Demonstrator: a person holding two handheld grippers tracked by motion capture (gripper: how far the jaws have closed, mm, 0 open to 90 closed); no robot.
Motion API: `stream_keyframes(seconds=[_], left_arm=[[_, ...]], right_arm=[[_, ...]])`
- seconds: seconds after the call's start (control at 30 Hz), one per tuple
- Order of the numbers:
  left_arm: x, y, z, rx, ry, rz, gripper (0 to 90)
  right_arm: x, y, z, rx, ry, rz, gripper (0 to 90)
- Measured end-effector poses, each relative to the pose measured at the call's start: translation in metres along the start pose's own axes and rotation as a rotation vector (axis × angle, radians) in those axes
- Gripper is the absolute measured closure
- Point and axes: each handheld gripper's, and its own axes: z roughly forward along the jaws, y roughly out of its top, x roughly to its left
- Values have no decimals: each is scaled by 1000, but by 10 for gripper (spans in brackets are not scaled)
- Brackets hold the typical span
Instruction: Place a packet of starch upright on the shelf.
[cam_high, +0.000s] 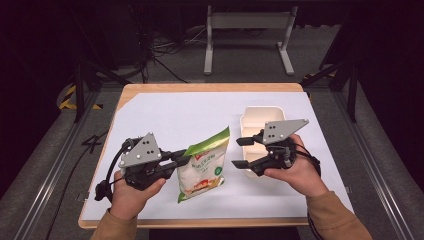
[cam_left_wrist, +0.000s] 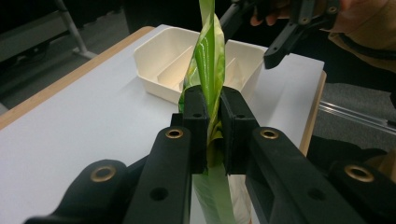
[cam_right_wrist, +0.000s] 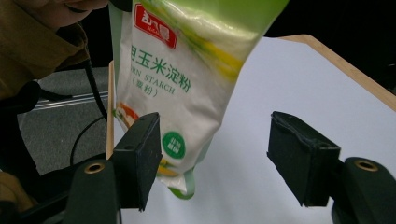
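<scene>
A white and green bag of corn starch (cam_high: 202, 167) hangs lifted off the table, pinched at its left side seam by my left gripper (cam_high: 184, 159). In the left gripper view the jaws are shut on the green seam (cam_left_wrist: 208, 60), with the gripper (cam_left_wrist: 214, 121) closed tight around it. My right gripper (cam_high: 239, 152) is held to the right of the bag, above the front of a cream divided container (cam_high: 260, 111), its jaws pointing at the bag. In the right gripper view the bag (cam_right_wrist: 177, 70) hangs ahead of the open gripper (cam_right_wrist: 219, 158), nothing pressed between the pads.
The cream container (cam_left_wrist: 154, 51) has inner dividers and sits at the right of the white tabletop (cam_high: 165, 115). The table has a wooden rim. A metal stand and cables lie on the floor beyond the far edge.
</scene>
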Motion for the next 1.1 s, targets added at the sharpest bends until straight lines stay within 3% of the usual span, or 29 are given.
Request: stream_keyframes(seconds=[0.2,0.37,0.67,0.83,1.1], left_arm=[[-3,1,1,-3,-34,22,826],[-6,2,3,1,-54,41,826],[-8,2,6,13,-69,48,825],[-5,2,5,12,-66,37,819],[-1,0,3,2,-75,18,805]], right_arm=[[-1,10,14,7,35,-3,335],[-3,17,29,11,100,-8,348],[-2,19,37,12,206,-10,659],[0,21,35,11,224,-19,784],[6,26,33,21,193,-39,825]])
